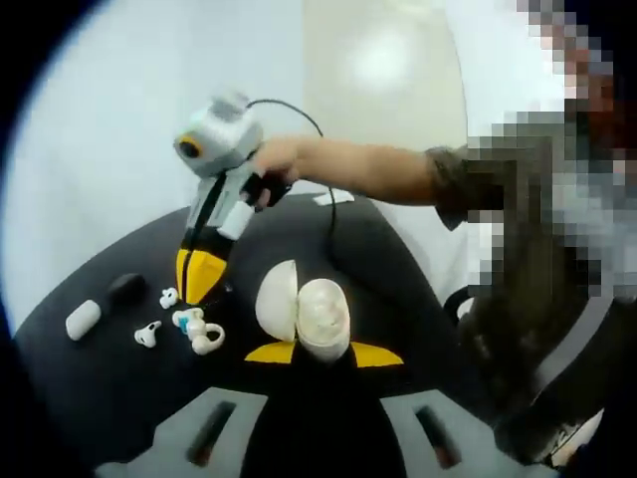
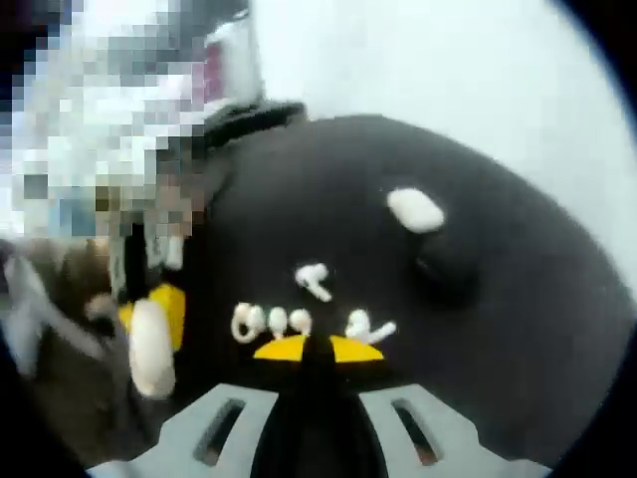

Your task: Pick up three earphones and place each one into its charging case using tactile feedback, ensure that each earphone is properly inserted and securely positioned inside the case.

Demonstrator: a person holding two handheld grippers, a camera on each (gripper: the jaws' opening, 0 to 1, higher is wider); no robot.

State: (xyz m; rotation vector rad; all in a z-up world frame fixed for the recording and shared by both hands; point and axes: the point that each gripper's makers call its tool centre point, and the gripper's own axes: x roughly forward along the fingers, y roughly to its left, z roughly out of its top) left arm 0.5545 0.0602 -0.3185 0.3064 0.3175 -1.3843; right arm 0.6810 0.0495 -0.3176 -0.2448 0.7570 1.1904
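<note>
You are gripping the open white case (image 1: 302, 311) between the left gripper (image 1: 323, 354) jaws while lowering your right gripper (image 2: 307, 348), jaws nearly together and empty, over the earphones (image 2: 271, 321) lying on the black table (image 2: 518, 329). You are starting a pick, so spread the jaws around one bud.

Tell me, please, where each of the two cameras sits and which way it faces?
Left gripper view: rides the left gripper, whose jaws clamp an open white oval charging case; it faces across the round black table toward the person's hand holding the right gripper.
Right gripper view: rides the right gripper, looking down over small white earphones; the left gripper's case shows at left.
Shared: table, earphones, closed white pill-shaped case, black case.
</note>
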